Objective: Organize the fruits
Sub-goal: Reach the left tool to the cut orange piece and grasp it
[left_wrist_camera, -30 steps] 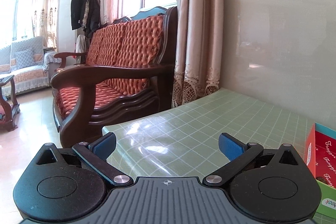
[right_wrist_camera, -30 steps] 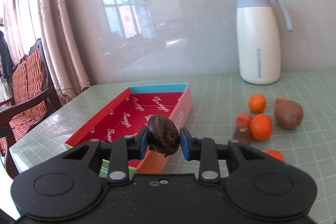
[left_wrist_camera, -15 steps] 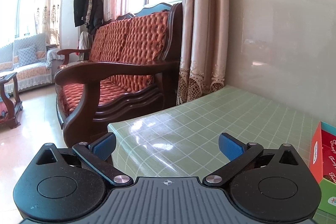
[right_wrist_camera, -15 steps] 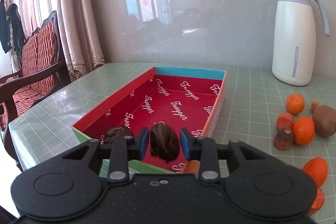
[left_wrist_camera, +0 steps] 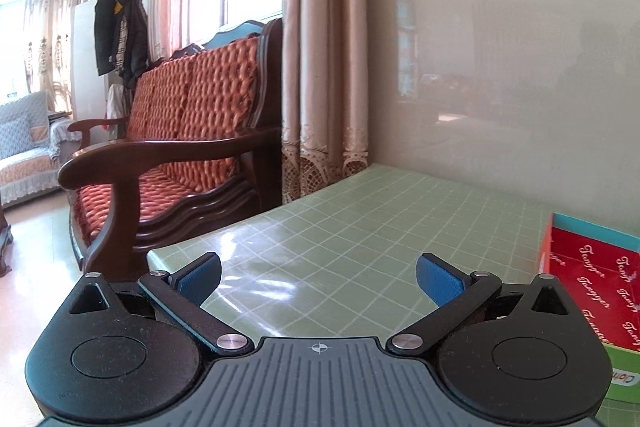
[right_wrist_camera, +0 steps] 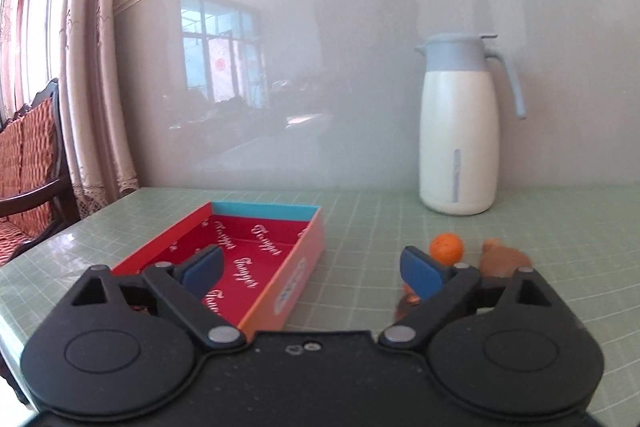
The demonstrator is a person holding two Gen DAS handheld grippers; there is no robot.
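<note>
In the right wrist view my right gripper [right_wrist_camera: 312, 269] is open and empty, above the near right side of the red box [right_wrist_camera: 256, 251]. The near part of the box floor is hidden behind the gripper. An orange [right_wrist_camera: 446, 247] and a brown fruit [right_wrist_camera: 505, 261] lie on the table right of the box; other fruit is mostly hidden behind the right finger [right_wrist_camera: 420, 273]. In the left wrist view my left gripper [left_wrist_camera: 318, 277] is open and empty over the green table [left_wrist_camera: 360, 227], with the red box [left_wrist_camera: 592, 275] at its right.
A white and blue thermos jug [right_wrist_camera: 460, 131] stands at the back near the wall. A wooden sofa with orange cushions [left_wrist_camera: 180, 147] stands past the table's left edge, next to a curtain [left_wrist_camera: 320, 67].
My right gripper has opened and let go of the dark fruit over the box, then drawn back and turned right. My left gripper has shifted slightly, still open.
</note>
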